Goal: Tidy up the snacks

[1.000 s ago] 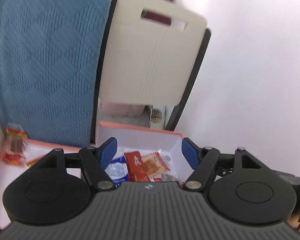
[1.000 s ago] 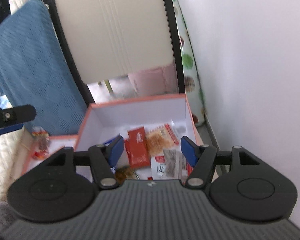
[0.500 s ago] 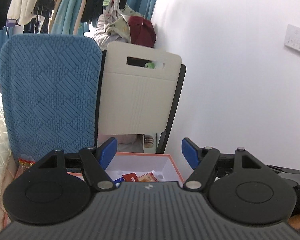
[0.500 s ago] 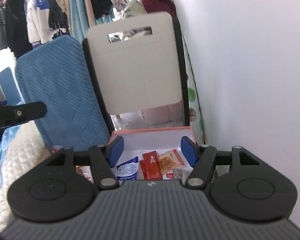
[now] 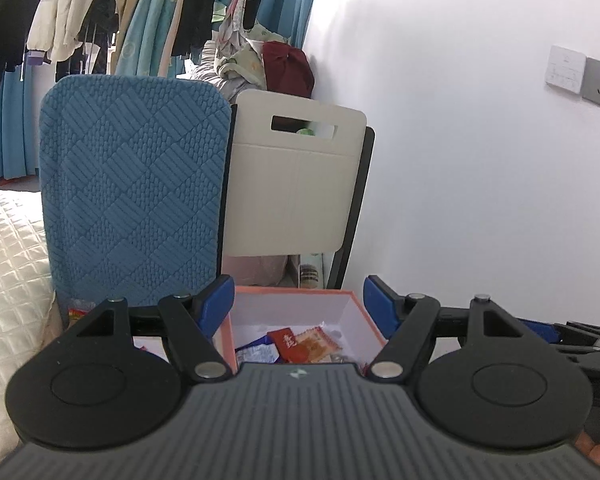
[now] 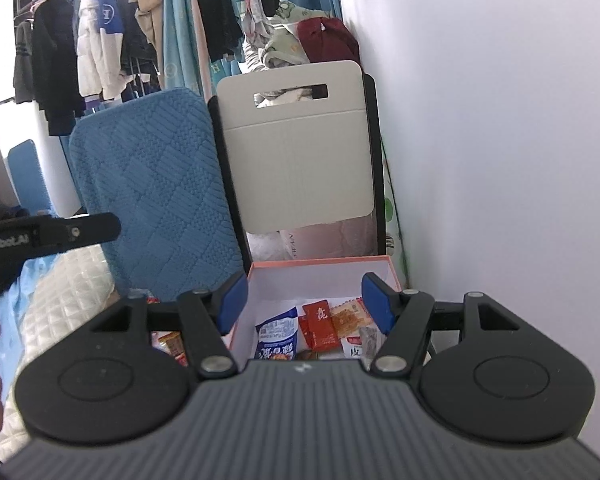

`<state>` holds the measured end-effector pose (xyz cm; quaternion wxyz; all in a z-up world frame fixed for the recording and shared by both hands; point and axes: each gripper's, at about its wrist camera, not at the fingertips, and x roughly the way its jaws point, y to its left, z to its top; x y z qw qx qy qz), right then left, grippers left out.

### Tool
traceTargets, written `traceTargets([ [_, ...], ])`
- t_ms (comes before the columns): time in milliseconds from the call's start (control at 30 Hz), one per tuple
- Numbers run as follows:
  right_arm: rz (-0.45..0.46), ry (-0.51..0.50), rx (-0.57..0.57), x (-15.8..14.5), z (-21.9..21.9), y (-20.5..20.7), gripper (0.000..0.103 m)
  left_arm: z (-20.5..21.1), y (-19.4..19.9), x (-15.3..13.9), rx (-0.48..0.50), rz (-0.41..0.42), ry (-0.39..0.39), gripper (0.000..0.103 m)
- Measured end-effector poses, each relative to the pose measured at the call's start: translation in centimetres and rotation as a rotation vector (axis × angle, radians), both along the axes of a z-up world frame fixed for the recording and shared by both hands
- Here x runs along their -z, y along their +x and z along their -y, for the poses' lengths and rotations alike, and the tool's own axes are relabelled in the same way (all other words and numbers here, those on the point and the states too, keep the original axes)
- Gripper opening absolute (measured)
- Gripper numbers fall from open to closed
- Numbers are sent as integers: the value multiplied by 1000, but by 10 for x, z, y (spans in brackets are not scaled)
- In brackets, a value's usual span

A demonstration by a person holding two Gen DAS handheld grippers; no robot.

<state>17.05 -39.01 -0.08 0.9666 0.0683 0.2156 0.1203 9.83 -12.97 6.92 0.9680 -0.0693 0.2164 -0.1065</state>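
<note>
A white box with an orange rim (image 5: 296, 290) (image 6: 320, 262) stands on the floor by the wall and holds several snack packets: a red packet (image 5: 288, 345) (image 6: 319, 326), an orange cracker packet (image 5: 315, 343) (image 6: 350, 319) and a blue-white packet (image 6: 277, 334). My left gripper (image 5: 299, 305) hangs above and short of the box, open and empty. My right gripper (image 6: 303, 302) is likewise open and empty over the box's near side. More packets (image 6: 173, 345) lie on a flat lid left of the box, mostly hidden by my fingers.
A blue padded panel (image 5: 134, 196) and a cream folding board (image 5: 296, 186) in a black frame stand behind the box. A white wall (image 5: 480, 160) runs along the right, a quilted bed (image 5: 8, 264) lies left. Hanging clothes (image 6: 100, 40) fill the back.
Both grippers have pulled back and risen away from the box, so it looks smaller and lower in both views. The room behind has come into sight. Neither gripper's jaws have changed.
</note>
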Motion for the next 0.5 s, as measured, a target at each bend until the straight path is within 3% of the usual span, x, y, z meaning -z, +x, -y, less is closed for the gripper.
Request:
traceTargets([
  [500, -40, 5, 24, 40, -26, -54, 65, -12, -51, 56, 28, -57, 16, 76],
])
